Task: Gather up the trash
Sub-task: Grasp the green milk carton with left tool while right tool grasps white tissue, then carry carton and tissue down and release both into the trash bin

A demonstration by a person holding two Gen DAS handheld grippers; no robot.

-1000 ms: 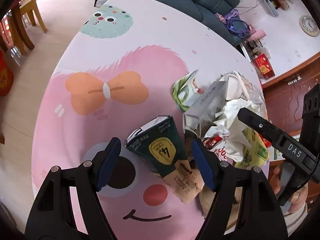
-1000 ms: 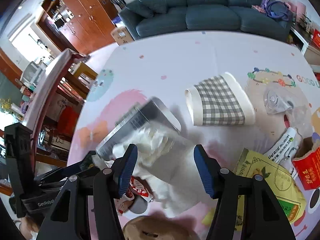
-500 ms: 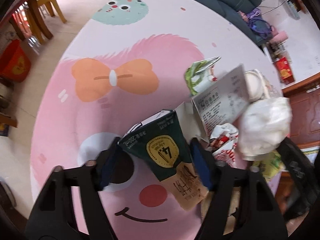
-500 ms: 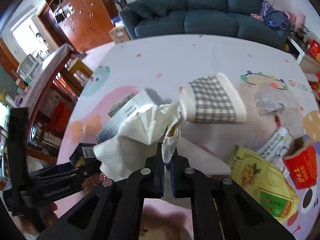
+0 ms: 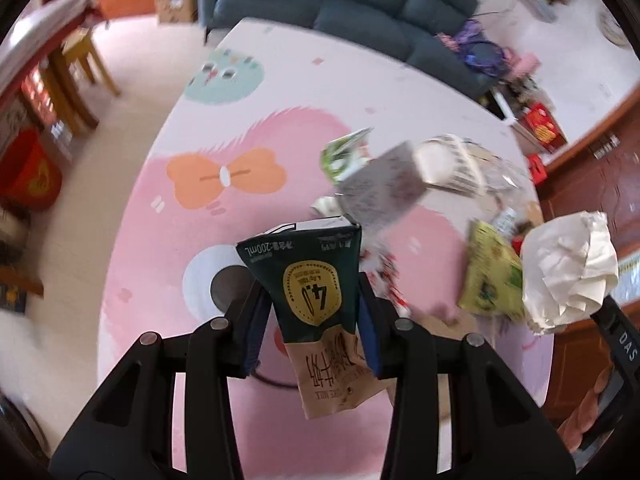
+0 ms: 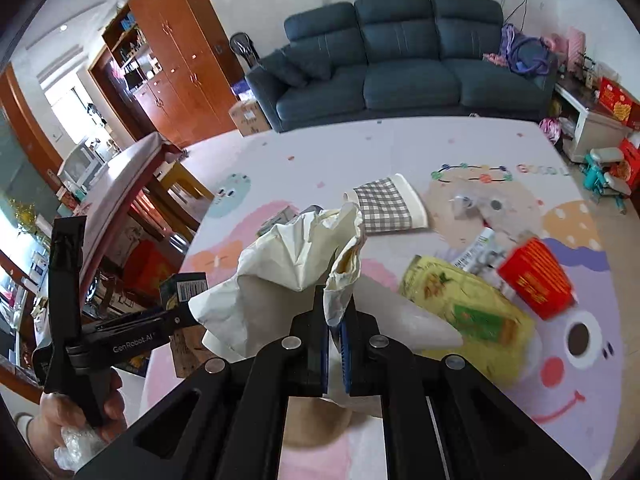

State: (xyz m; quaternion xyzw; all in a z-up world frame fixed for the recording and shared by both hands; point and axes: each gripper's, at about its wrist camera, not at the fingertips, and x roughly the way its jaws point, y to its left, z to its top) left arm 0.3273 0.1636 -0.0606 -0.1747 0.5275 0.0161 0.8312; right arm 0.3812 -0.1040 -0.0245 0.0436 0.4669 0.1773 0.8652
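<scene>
Both grippers now carry something off the cartoon play mat [image 5: 248, 92]. The left gripper [image 5: 312, 320], whose jaws have just been closing, pinches a dark green 200 ml milk carton [image 5: 310, 280] that a second ago lay on the mat between spread pads; the right gripper [image 6: 335, 332], spread over the heap a second ago, is now pressed together on a fold of crumpled cream paper [image 6: 296, 268], which hangs in the air above the mat. So two pieces look collected and ready for a bin, which no view shows. The carton's long axis runs along the fingers, its flattened green end pointing away from the camera and its brown end toward it. The checked paper cup [image 6: 386, 208], yellow snack bag [image 6: 468, 312] and red carton [image 6: 534, 276] are left on the mat.
</scene>
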